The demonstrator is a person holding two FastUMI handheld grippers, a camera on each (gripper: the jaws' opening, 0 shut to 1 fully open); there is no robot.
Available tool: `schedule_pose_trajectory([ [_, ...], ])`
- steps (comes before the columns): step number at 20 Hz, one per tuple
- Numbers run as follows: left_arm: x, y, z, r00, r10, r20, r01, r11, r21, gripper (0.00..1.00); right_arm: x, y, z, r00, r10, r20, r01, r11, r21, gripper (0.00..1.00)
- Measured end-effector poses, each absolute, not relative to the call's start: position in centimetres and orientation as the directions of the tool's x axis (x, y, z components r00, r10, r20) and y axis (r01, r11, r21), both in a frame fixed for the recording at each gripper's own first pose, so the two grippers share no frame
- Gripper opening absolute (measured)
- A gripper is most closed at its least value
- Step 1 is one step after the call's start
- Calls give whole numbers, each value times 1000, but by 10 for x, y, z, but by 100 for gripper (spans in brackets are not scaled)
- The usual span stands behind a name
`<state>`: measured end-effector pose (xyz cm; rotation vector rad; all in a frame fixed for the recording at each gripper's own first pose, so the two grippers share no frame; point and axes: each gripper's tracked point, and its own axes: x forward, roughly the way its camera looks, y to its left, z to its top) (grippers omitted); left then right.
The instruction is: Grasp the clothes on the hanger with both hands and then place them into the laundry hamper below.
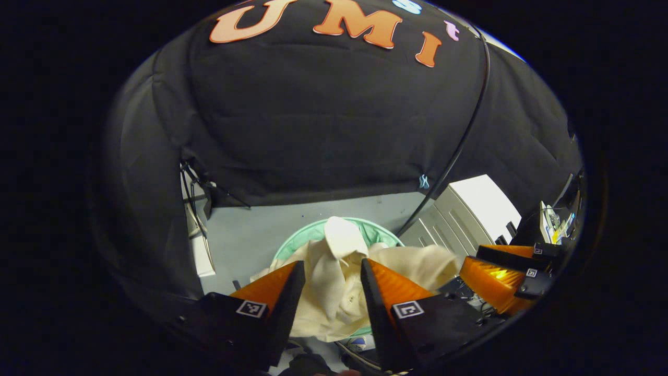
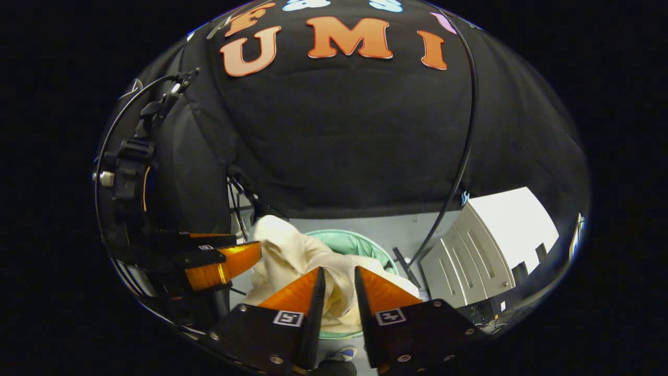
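Note:
A cream garment (image 1: pixel 412 258) hangs bunched over the round pale-green laundry hamper (image 1: pixel 313 227) on the grey floor. In the left gripper view my left gripper (image 1: pixel 333 263) is shut on a thick fold of it, and the collar rises just above the fingertips. My right gripper (image 1: pixel 469 261) holds the other end at the right. In the right gripper view my right gripper (image 2: pixel 339 270) is shut on the garment (image 2: pixel 292 256) above the hamper (image 2: pixel 365 241). The left gripper (image 2: pixel 258 248) lifts a peak of cloth at the left. The hamper's inside is mostly hidden.
A white ribbed cabinet (image 2: pixel 485 245) stands right of the hamper, also seen as the white cabinet (image 1: pixel 469 209). A black cable (image 2: pixel 464 146) runs down the booth wall to the floor. White frame parts (image 1: pixel 201 250) stand left of the hamper. A shoe (image 2: pixel 342 354) is at the bottom.

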<state>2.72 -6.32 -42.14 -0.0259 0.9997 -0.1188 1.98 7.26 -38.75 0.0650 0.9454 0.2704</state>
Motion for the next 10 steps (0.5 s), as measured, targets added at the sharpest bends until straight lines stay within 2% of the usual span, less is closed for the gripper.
schedule_pose_trajectory([
  [1,25,-55,-425,529,-92,-844,75,995,-62,73,14,72,-394,542,258,-800,-189,965,184,51],
  [2,23,-47,-431,524,-72,-849,62,997,-47,95,11,70,-400,526,255,-811,-178,966,188,51],
  [3,19,-42,-433,517,-62,-854,51,998,-41,100,5,66,-400,513,249,-822,-168,968,189,70],
  [4,14,-38,-433,512,-53,-857,39,998,-39,99,4,64,-404,507,244,-827,-155,969,191,87],
  [5,11,-37,-433,507,-58,-860,33,998,-48,98,2,64,-405,503,244,-829,-146,970,197,93],
  [6,7,-37,-434,507,-58,-860,28,998,-51,95,1,62,-406,499,242,-832,-139,970,199,93],
  [7,6,-35,-433,510,-58,-858,27,998,-51,98,-1,60,-406,495,236,-836,-134,972,195,93],
  [10,6,-37,-423,544,-72,-836,41,997,-59,98,-7,55,-408,494,226,-840,-135,974,182,92],
])
